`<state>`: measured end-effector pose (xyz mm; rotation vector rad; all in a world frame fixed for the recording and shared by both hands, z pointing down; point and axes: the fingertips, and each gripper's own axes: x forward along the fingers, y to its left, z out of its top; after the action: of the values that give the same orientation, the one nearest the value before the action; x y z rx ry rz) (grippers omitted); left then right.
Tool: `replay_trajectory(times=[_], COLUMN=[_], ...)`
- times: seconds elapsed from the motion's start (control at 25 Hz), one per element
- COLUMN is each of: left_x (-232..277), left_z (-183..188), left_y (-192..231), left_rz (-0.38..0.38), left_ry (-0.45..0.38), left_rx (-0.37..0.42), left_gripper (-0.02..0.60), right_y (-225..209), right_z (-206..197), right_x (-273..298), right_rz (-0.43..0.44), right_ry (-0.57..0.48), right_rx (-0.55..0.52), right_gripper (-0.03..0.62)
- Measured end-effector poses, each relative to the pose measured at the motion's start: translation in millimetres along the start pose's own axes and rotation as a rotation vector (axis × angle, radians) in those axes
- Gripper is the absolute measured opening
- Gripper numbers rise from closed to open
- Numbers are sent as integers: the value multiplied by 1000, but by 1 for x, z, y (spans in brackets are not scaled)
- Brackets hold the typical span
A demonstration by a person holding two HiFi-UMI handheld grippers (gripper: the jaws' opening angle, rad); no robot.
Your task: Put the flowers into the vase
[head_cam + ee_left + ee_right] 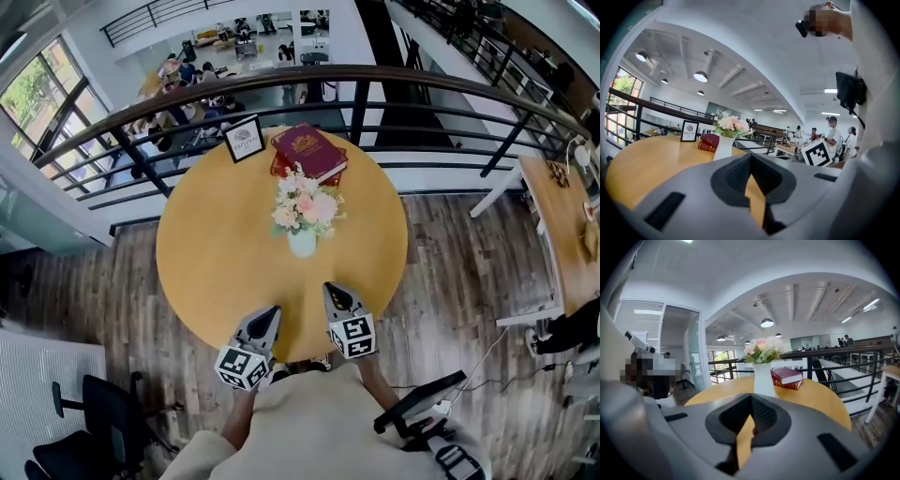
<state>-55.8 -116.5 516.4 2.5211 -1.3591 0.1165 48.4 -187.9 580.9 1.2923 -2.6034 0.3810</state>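
Flowers [305, 208] sit in vase [302, 245], mid-table [206, 272]. Your left gripper [271, 313] and right gripper [334, 291]: tongs together, empty.

I cannot see the stems of the flowers [305, 204]: the vase [302, 244] hides them below the blooms. The lower book [278, 169] shows me only a red edge under the top book [310, 150]. The print on the framed sign [245, 139] is too small to read in the head view. The black chair [112, 412] is cut off by the bottom-left corner, the side desk [558, 244] by the right edge.
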Motion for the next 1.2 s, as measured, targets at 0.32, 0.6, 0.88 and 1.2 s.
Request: replay_trajectory(times=[0.32, 0.6, 0.88, 1.2], left_x=[-3, -34, -98, -139], left_z=[0, -5, -20, -29], left_y=[-18, -34, -27, -50], left_rz=[-26, -77, -81, -108], left_ry=[-23, -50, -71, -79], left_rx=[6, 17, 12, 8], left_gripper=[6, 6, 6, 6], right_y=[7, 27, 101, 137], right_z=[-12, -10, -22, -34], right_x=[-41, -65, -83, -120], right_rz=[-22, -69, -57, -74], right_ry=[10, 0, 13, 27], right_rx=[0, -5, -29, -48], right_gripper=[8, 8, 8, 8])
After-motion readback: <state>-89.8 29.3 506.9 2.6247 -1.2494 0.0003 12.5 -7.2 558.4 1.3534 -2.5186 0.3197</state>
